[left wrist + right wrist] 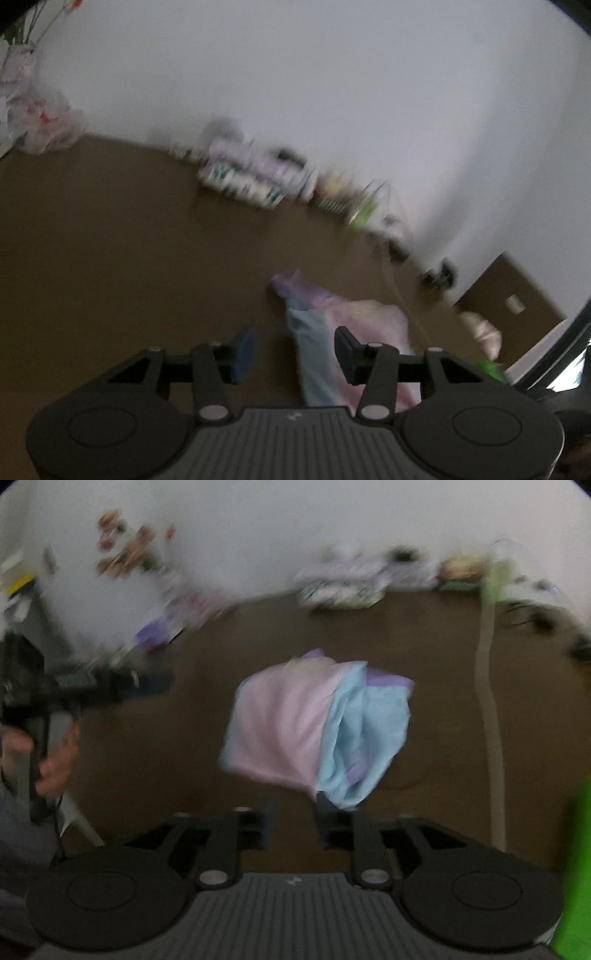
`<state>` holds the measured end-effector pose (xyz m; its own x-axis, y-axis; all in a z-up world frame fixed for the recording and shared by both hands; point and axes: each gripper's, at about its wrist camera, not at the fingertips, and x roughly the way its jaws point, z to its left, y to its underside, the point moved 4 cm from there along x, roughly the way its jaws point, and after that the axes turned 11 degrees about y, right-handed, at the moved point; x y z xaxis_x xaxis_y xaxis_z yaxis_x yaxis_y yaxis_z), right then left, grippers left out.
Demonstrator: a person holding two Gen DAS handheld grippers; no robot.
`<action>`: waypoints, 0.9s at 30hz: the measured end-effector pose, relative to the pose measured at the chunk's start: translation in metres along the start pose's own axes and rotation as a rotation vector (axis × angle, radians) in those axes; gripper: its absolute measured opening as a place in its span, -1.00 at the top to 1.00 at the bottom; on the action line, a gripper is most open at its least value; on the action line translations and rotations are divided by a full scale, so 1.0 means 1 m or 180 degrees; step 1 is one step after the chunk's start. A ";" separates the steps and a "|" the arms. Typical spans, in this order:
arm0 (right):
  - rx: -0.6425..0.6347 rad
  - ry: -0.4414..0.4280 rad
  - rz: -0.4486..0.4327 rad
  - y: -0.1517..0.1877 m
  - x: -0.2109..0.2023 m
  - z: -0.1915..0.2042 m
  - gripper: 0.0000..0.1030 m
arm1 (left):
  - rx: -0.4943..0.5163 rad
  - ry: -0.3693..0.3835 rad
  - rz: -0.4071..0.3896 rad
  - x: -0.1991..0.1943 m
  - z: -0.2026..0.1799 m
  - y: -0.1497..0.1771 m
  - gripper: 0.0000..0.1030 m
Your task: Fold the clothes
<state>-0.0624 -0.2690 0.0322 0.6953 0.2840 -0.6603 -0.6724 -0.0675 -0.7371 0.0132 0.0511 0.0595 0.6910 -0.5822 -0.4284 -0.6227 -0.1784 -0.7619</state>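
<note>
1. Cloth, pink and blue, is bunched on the brown table, just ahead of my right gripper, a bit right of centre.
2. Right jaws part open; the right finger seems to touch the cloth's near edge, but blur hides any grip.
3. Left gripper is wide open, empty, raised, with the cloth ahead-right.
4. Right is nearer; I'd grab there.
</note>
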 end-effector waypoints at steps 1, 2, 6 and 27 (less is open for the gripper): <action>0.0050 0.0140 -0.0171 -0.010 -0.001 -0.005 0.06 | 0.0013 -0.0039 0.0037 0.013 0.000 -0.004 -0.06; 0.0097 0.0260 -0.0319 -0.019 -0.002 -0.010 0.05 | 0.0044 -0.0068 0.0063 0.026 -0.001 -0.011 -0.19; 0.0393 0.0314 -0.0356 -0.068 0.043 -0.026 0.05 | 0.0225 -0.0249 0.0192 0.098 0.003 -0.030 -0.20; -0.0181 0.1177 -0.0461 -0.094 0.131 -0.010 0.98 | 0.0460 -0.0707 0.0612 0.175 0.015 -0.042 1.00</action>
<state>0.0944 -0.2354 0.0131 0.8332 -0.0683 -0.5487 -0.5530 -0.1078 -0.8262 0.1660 -0.0313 0.0095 0.6390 -0.4043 -0.6544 -0.7018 0.0417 -0.7111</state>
